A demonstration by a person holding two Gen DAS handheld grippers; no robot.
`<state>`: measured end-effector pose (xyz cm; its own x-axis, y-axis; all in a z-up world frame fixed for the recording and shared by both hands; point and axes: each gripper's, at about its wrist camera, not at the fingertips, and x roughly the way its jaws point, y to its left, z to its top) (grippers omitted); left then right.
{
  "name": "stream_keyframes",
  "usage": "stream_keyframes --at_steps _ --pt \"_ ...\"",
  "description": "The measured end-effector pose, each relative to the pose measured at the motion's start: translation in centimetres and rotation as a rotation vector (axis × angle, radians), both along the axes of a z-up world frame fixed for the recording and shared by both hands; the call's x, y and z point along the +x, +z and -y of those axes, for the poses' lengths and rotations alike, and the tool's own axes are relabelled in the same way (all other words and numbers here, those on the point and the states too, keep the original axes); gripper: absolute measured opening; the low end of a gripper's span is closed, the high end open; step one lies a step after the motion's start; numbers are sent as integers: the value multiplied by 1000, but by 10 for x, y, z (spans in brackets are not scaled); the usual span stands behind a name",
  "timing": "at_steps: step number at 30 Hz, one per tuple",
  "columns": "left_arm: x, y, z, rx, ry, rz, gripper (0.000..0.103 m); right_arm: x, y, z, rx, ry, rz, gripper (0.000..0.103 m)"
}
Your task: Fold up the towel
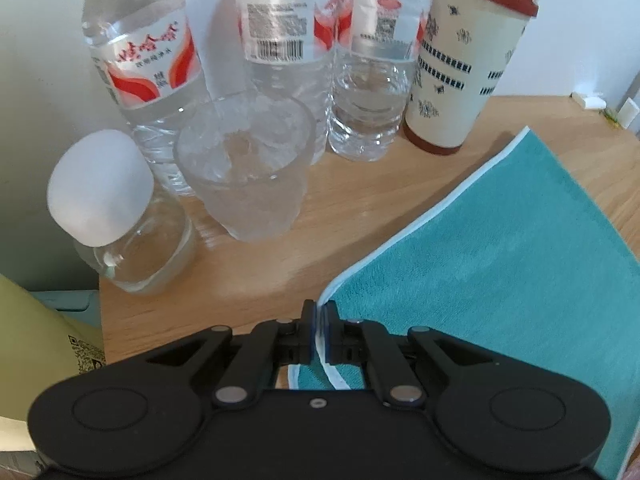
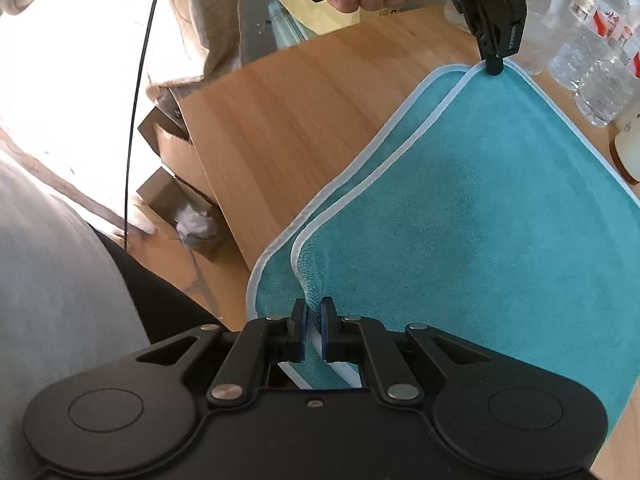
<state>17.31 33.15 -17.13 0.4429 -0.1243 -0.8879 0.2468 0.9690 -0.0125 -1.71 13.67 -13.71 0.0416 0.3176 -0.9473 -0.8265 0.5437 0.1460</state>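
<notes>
Two corners of the teal towel (image 2: 500,208) are pinched; left gripper (image 1: 319,312) clamps one, right gripper (image 2: 314,312) the other.

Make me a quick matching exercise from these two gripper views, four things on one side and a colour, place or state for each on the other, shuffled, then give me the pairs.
Things:
1. towel
2. paper cup
3. plastic cup
4. left gripper

Descriptions:
A. clear, in front of the water bottles
B. teal with pale trim, top layer folded over
C. shut on a towel corner
D. cream with a dark red lid

Pairs: 1-B, 2-D, 3-A, 4-C
</notes>
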Motion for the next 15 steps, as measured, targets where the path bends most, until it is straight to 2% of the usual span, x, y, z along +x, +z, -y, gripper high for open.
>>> stream_keyframes --at_steps 5,11,15 --pt "-6 4 0 35 -3 0 4 3 0 4 37 -26 -51 7" --pt "-13 14 -9 20 18 2 4 7 10 8 94 -34 -79 7" --pt "-15 9 -12 29 27 -14 4 5 0 5 67 5 -109 7"
